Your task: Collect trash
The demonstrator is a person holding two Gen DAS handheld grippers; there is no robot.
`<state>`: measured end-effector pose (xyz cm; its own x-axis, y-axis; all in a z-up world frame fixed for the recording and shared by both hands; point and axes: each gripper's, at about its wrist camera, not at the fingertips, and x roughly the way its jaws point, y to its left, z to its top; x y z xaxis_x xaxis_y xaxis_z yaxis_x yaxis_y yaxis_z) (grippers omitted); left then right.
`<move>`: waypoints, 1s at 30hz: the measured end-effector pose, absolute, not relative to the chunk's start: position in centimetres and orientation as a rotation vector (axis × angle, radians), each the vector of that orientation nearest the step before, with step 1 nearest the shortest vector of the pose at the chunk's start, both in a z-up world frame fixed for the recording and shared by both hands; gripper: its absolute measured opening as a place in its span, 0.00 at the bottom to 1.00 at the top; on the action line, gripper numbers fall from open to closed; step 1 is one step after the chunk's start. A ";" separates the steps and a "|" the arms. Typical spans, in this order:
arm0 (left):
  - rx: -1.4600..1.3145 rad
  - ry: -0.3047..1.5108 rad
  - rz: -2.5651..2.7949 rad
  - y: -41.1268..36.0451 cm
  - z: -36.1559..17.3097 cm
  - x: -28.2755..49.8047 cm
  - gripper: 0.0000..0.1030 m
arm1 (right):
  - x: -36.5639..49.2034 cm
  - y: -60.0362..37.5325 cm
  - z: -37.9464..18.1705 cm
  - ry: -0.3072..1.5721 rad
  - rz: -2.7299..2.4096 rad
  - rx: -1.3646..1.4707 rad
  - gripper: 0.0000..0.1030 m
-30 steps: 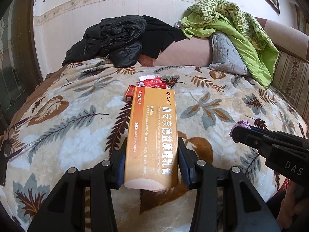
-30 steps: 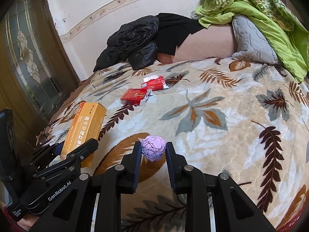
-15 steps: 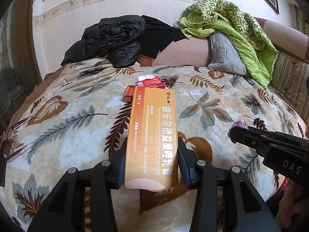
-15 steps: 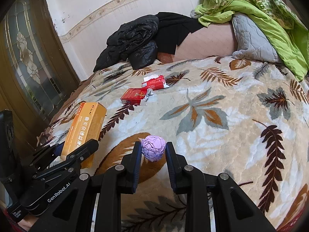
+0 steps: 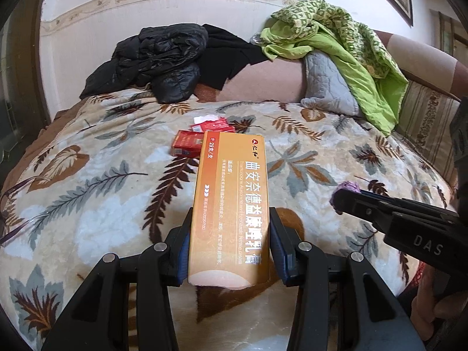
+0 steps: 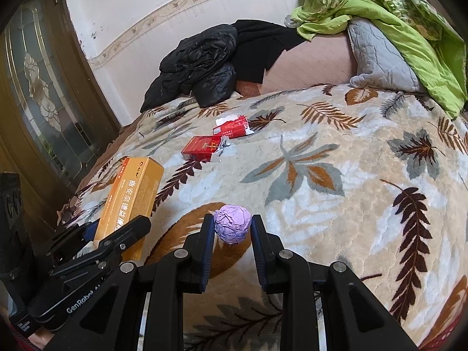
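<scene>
Left gripper (image 5: pixel 229 242) and right gripper (image 6: pixel 229 231) both angle downward, clamped on loads.

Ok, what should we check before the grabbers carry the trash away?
1. Left gripper jaws closed on the orange box: ok.
2. Right gripper jaws closed on the purple paper ball: ok.
3. Both hands full, none free: ok.
4. Trash all collected: not ok, two red packs lie on the leaf blanket.
5. Bin to drop into: cannot tell, none in view.
</scene>
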<state>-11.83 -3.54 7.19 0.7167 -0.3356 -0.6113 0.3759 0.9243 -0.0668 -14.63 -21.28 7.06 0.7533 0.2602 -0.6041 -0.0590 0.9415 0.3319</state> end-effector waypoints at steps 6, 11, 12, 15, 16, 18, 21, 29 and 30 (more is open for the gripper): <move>0.067 0.662 -0.486 -4.6 7.4 -12.9 0.43 | -15.8 -23.4 7.9 0.668 0.159 0.390 0.26; 0.098 0.659 -0.579 -7.1 8.3 -14.8 0.43 | -19.1 -27.2 9.1 0.639 0.130 0.503 0.26; 0.107 0.658 -0.595 -7.6 8.5 -15.1 0.43 | -20.0 -28.2 9.4 0.629 0.112 0.508 0.26; 0.122 0.661 -0.684 -10.4 9.4 -16.8 0.43 | -22.9 -31.1 10.4 0.597 0.059 0.526 0.26; 0.126 0.664 -0.721 -11.6 9.7 -17.4 0.43 | -24.5 -32.6 10.8 0.580 0.025 0.536 0.26; 0.148 0.668 -0.794 -14.2 10.2 -18.8 0.43 | -27.1 -35.2 11.2 0.553 -0.031 0.557 0.26; 0.177 0.683 -0.898 -18.3 10.9 -20.6 0.43 | -31.1 -39.2 11.5 0.533 -0.137 0.574 0.26; 0.247 0.768 -1.182 -29.9 12.1 -25.3 0.43 | -41.1 -48.5 10.2 0.530 -0.397 0.674 0.26; 0.251 0.778 -1.203 -30.9 12.1 -25.8 0.43 | -41.7 -49.2 10.0 0.530 -0.417 0.690 0.26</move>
